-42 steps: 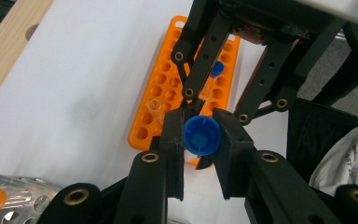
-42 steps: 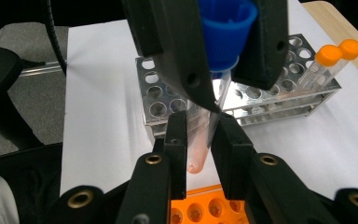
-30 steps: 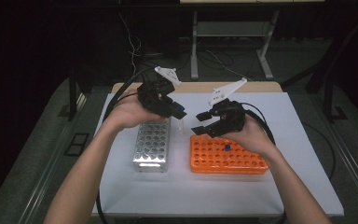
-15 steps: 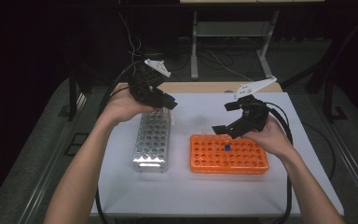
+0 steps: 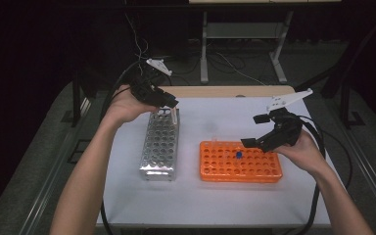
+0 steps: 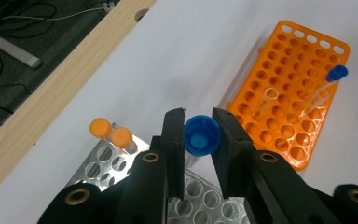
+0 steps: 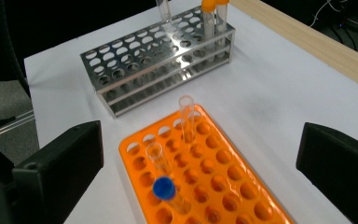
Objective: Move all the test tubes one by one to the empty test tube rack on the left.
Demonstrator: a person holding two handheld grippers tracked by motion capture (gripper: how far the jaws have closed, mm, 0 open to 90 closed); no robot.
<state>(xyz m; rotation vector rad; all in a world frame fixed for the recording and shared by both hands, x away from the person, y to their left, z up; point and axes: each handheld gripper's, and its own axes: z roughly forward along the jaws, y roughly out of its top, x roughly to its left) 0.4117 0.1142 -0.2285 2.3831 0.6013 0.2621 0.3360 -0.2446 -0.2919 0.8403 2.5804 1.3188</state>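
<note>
A blue-capped tube (image 6: 201, 138) sits pinched between the jaws of the left tongs (image 6: 200, 140), held above the far end of the metal rack (image 5: 160, 145). Just beside these tongs, at that end of the rack, stand two orange-capped tubes (image 6: 111, 132). Well off to their right lies the orange rack (image 5: 240, 162), flat on the counter (image 5: 215, 200).

The right tongs (image 5: 259, 131) hover over the orange rack's far right part with the jaws spread wide and nothing between them; those jaws have just been opening. Directly below and ahead of them in the right gripper view the orange rack (image 7: 214, 186) carries another blue-capped tube (image 7: 164, 188) and two uncapped clear tubes (image 7: 186, 116), all standing in its holes.

The counter is a plain white sheet with a pale wooden edge strip (image 5: 225, 91) along its far side. Beyond the left tongs and the strip the room is dark: grey floor (image 5: 44, 147), loose cables (image 5: 225, 63) and the metal legs (image 5: 279, 63) of other furniture. A black cable (image 5: 318, 142) trails from the right tongs over the counter's near edge.
</note>
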